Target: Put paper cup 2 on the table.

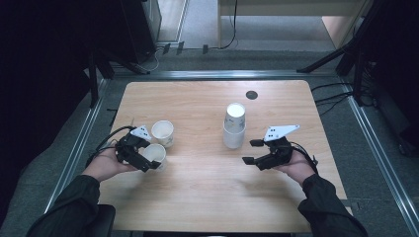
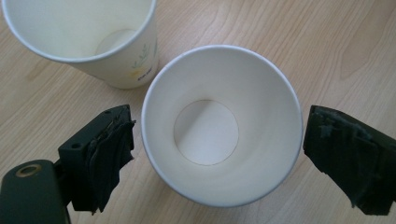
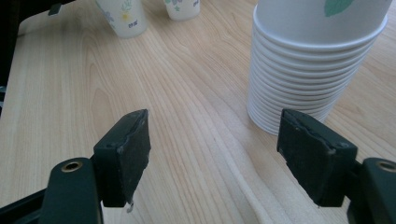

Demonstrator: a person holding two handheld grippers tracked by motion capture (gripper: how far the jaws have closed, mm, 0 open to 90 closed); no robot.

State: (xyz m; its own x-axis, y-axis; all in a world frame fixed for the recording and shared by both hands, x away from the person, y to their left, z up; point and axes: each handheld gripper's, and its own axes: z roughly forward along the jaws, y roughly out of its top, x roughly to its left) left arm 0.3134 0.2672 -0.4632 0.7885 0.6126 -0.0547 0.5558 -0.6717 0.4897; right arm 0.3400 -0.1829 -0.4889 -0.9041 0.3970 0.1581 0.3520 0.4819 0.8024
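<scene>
An empty white paper cup (image 2: 219,126) stands upright on the wooden table (image 1: 207,197) between the jaws of my left gripper (image 2: 217,154). The jaws stand apart from its rim on both sides, so the gripper is open around it. In the high view this cup (image 1: 157,152) and the left gripper (image 1: 152,155) sit at the table's left. A second upright cup (image 1: 162,132) with a small floral print (image 2: 140,65) stands just behind it. My right gripper (image 1: 249,151) is open with nothing between its jaws (image 3: 215,149). A stack of upside-down cups (image 1: 234,126) stands close beyond its right jaw (image 3: 303,70).
A small black round cap (image 1: 251,95) sits in the tabletop near the far edge. The person's dark sleeves come in from the bottom corners. Metal rails and grey floor surround the table. Bare wood lies between the two grippers.
</scene>
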